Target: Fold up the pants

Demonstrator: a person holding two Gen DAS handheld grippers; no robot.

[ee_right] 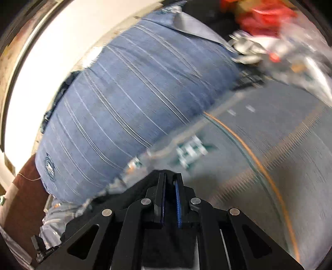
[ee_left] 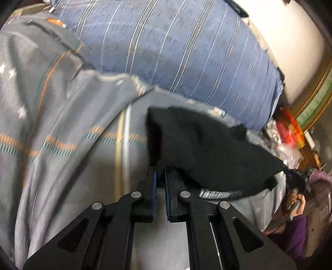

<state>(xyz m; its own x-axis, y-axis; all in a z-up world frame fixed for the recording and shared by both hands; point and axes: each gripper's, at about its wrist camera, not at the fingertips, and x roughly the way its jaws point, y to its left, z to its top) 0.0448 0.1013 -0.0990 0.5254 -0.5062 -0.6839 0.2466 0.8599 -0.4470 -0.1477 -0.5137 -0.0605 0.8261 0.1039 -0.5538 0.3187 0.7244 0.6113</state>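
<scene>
The black pants (ee_left: 207,149) hang in the air over the grey patterned bedsheet (ee_left: 62,128), stretched between my two grippers. My left gripper (ee_left: 160,172) is shut on one edge of the pants, the cloth rising from its jaws and running right to my right gripper (ee_left: 298,178), which holds the far end. In the right wrist view my right gripper (ee_right: 170,178) is shut on black pants cloth (ee_right: 170,238), which shows between and below its fingers. Both views are blurred by motion.
A large blue striped pillow (ee_left: 186,47) (ee_right: 128,116) lies at the head of the bed against a white wall (ee_right: 62,41). Red and clear clutter (ee_left: 290,133) (ee_right: 267,16) sits beside the bed. The grey sheet (ee_right: 269,155) spreads below.
</scene>
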